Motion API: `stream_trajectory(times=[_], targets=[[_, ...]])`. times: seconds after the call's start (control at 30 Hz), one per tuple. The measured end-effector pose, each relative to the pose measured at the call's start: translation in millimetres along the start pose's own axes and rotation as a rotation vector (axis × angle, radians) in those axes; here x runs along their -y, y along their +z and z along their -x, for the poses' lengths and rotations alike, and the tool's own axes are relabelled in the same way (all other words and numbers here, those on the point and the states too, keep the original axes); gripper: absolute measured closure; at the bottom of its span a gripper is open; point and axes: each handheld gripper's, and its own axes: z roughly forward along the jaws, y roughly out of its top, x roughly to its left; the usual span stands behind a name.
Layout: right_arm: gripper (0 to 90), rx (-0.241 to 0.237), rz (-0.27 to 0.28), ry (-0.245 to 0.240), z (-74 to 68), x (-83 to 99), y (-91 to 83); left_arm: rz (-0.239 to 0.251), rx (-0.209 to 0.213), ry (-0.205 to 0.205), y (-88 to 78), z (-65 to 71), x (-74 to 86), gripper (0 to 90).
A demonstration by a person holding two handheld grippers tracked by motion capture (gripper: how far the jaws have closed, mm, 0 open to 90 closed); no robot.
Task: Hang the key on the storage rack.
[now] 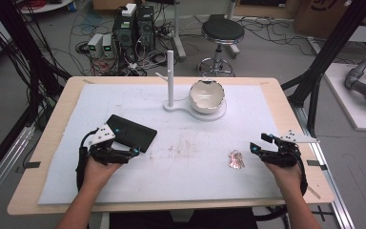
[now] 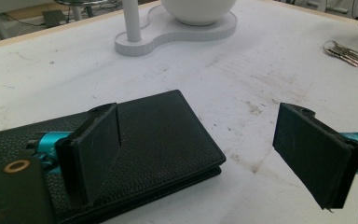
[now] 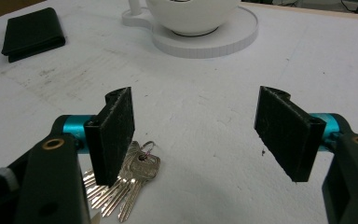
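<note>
**A:** What are your two tongs doing right now?

**B:** Both are released. My left gripper [image 1: 124, 153] has its jaws spread wide with nothing pinched between them. My right gripper [image 1: 262, 150] is spread wide as well, and it grasps nothing either.

**A:** Where is the wallet from your left one?

**B:** The black wallet [image 2: 168, 140] lies flat on the white mat [image 1: 190, 157], right under my left gripper. In the left gripper view one jaw hangs over the wallet's top face, and the other jaw stands off past the wallet's edge, above bare mat. I cannot tell whether the first jaw touches the leather or only hovers over it.

**A:** And the keys?

**B:** The bunch of keys [image 3: 126, 182] lies on the mat just beside my right gripper. In the right gripper view it sits below and partly behind one jaw, with the blades fanned out towards my hand. The other jaw is well apart from it, over bare mat. From above, the keys lie between my two grippers, much nearer the right one.

**A:** Anything ahead of you?

**B:** Beyond both grippers stands a white bowl [image 1: 207, 95] on a flat white stand [image 1: 190, 110] with an upright post [image 1: 170, 76]. It is well apart from both. The mat between shows brownish smudges.
</note>
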Motion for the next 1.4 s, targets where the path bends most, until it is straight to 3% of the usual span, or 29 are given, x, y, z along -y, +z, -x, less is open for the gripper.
stream_trajectory(times=[0.33,0.53,0.7,0.83,1.07,1.4], targets=[[29.1,0.019,-0.010,-0.005,1.9,0.6,0.4,0.003,-0.005,0.006,1.4,-0.3,-0.4,15.1],[30.0,0.001,-0.036,-0.016,-3.7,0.1,2.4,0.011,-0.002,0.002,0.8,-1.2,-0.7,15.0],[38.4,-0.023,-0.074,-0.009,-3.8,0.4,8.6,0.013,-0.004,0.001,1.7,-1.1,-0.7,15.1],[46.1,-0.069,-0.102,0.009,-3.5,0.5,19.9,0.006,0.002,0.007,1.4,0.2,-0.3,15.0],[58.8,-0.135,-0.203,0.030,-9.4,0.7,45.2,-0.003,-0.005,0.006,-2.1,1.6,1.8,15.0],[71.7,-0.152,-0.289,0.085,-7.9,4.9,55.0,-0.020,-0.004,0.002,0.2,2.3,3.0,15.0]])
